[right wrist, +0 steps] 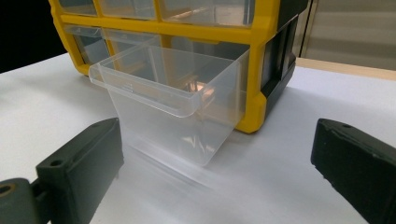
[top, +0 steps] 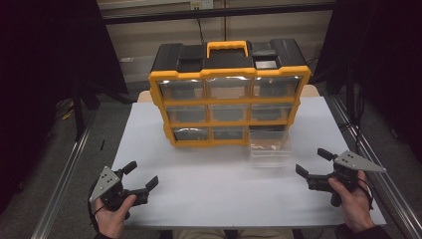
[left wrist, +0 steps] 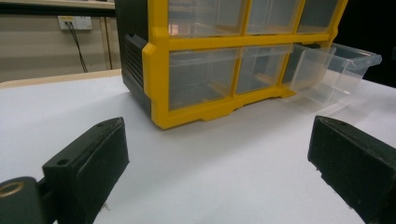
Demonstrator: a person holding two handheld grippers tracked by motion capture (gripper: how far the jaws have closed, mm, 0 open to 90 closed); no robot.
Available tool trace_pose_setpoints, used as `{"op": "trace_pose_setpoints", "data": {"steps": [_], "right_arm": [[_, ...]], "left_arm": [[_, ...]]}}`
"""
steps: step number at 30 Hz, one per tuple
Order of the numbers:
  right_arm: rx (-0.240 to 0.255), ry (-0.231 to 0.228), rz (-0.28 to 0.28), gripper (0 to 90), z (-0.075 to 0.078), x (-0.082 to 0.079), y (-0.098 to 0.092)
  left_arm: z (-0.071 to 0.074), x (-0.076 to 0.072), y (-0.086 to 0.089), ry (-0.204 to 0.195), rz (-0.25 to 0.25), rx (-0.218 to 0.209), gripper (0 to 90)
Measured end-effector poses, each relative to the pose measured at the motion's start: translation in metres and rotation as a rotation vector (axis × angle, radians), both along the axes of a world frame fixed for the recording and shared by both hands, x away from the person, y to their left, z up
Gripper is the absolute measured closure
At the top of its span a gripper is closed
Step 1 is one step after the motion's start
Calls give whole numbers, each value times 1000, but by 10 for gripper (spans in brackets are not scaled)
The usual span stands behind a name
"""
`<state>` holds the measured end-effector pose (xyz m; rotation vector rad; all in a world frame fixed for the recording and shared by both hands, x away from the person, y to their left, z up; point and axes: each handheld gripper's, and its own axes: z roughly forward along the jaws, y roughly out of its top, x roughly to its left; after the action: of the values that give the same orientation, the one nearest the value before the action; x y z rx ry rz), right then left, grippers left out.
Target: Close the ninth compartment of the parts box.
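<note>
A yellow and black drawer cabinet (top: pixel 229 92) with clear plastic drawers stands at the back of the white table (top: pixel 209 184). Its bottom right drawer (top: pixel 270 145) is pulled far out and rests on the table; it is also in the left gripper view (left wrist: pixel 336 70) and the right gripper view (right wrist: pixel 173 100). My left gripper (top: pixel 142 177) is held open near the table's front left corner, nothing between its jaws. My right gripper (top: pixel 311 162) is held open at the front right, a short way from the open drawer.
The cabinet has a yellow carry handle (top: pixel 227 48) on top. Metal rails (top: pixel 64 174) run along both sides of the table. A wall socket with cables (left wrist: pixel 74 22) sits behind the table. The table's front middle is bare white surface.
</note>
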<state>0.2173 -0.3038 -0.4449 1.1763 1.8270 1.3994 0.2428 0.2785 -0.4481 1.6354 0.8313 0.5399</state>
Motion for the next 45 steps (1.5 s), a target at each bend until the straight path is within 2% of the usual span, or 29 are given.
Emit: {"op": "trace_pose_setpoints", "data": {"steps": [3,6,13,22,33,39,45], "right_arm": [[3,5,4,25,0,0,1],[-16,8,0,25,-1,0,1],[-27,15,49,22,-1,0,7],[-45,14,118,26,-1,-1,17],[-31,2,169,27,3,-3,31],[-38,12,204,30,4,-5,41],[-20,24,226,25,4,-5,48]], "left_arm": [[0,1,0,7,2,6,48],[-1,1,-1,25,7,11,48],[0,1,-4,24,-8,27,48],[-1,1,-7,36,-10,13,48],[-2,1,-6,36,-2,32,58],[-1,0,-7,31,-11,33,58],[0,0,-7,29,-8,37,58]]}}
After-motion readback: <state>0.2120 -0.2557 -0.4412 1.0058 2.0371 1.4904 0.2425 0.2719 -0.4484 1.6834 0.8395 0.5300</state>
